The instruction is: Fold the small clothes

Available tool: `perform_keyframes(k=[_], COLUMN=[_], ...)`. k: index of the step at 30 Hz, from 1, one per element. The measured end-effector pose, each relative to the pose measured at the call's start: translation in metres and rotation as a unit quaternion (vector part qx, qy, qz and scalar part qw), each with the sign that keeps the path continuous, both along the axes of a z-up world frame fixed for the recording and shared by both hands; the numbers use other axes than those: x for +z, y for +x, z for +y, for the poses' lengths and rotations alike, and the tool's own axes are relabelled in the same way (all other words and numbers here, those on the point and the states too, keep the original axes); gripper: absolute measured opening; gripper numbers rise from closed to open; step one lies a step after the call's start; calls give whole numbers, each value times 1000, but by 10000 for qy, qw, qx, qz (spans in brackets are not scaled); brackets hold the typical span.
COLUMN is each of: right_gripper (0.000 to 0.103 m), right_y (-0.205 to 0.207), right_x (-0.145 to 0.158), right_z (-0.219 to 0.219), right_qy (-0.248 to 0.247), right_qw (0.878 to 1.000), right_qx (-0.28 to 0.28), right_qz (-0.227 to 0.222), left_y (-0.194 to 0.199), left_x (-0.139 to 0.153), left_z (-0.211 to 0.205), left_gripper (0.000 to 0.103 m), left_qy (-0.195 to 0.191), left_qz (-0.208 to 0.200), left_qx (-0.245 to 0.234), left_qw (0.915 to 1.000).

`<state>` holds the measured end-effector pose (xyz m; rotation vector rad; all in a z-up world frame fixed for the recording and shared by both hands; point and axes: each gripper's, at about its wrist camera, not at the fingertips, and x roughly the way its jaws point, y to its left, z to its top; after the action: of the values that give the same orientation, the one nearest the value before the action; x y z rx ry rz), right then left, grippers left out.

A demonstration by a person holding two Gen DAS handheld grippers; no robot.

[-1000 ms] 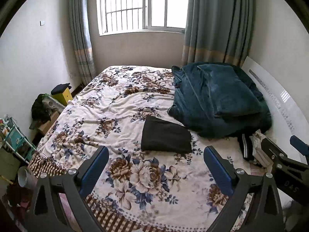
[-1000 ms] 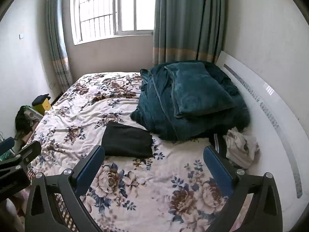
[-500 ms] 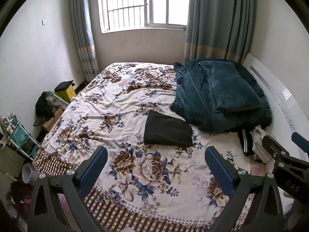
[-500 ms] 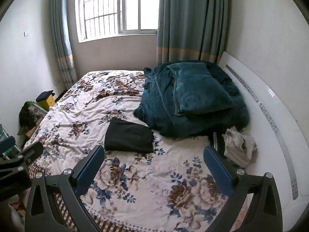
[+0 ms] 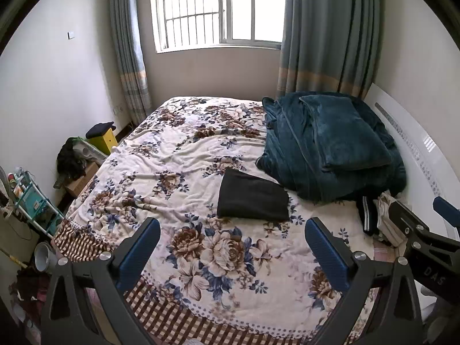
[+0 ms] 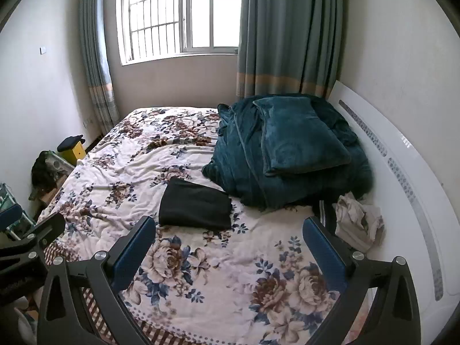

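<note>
A folded black garment (image 5: 253, 197) lies flat on the floral bedspread (image 5: 184, 169), mid-bed; it also shows in the right wrist view (image 6: 196, 204). My left gripper (image 5: 230, 248) is open and empty, held above the bed's near edge, well short of the garment. My right gripper (image 6: 228, 245) is open and empty too, at the same distance. A small heap of unfolded clothes, a dark striped piece (image 5: 366, 215) and a whitish one (image 6: 358, 220), lies by the headboard at the right.
A piled teal blanket with a pillow (image 5: 330, 143) fills the bed's far right. The white headboard (image 6: 402, 178) runs along the right. On the floor at left stand a yellow stool (image 5: 103, 138), boxes and a teal rack (image 5: 31, 198).
Both grippers have pulled back and risen away from the bed; the garment looks smaller and farther, and more of the bed's near edge shows. Both stay open.
</note>
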<state>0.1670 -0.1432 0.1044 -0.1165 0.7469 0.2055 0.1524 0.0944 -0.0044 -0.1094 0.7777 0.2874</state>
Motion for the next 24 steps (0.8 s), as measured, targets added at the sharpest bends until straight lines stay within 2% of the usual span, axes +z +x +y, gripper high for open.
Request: perform_keyframes(k=[24], right_gripper=[103], right_y=[-10], right_x=[2], right_z=[-3], right_qy=[9], right_qw=[10000], right_qx=[-47], right_qz=[-66], left_y=[-3], left_x=[6], left_z=[-6], left_gripper=[103], left_qy=[31], left_qz=[-53], left_qx=[30], left_qw=[10000])
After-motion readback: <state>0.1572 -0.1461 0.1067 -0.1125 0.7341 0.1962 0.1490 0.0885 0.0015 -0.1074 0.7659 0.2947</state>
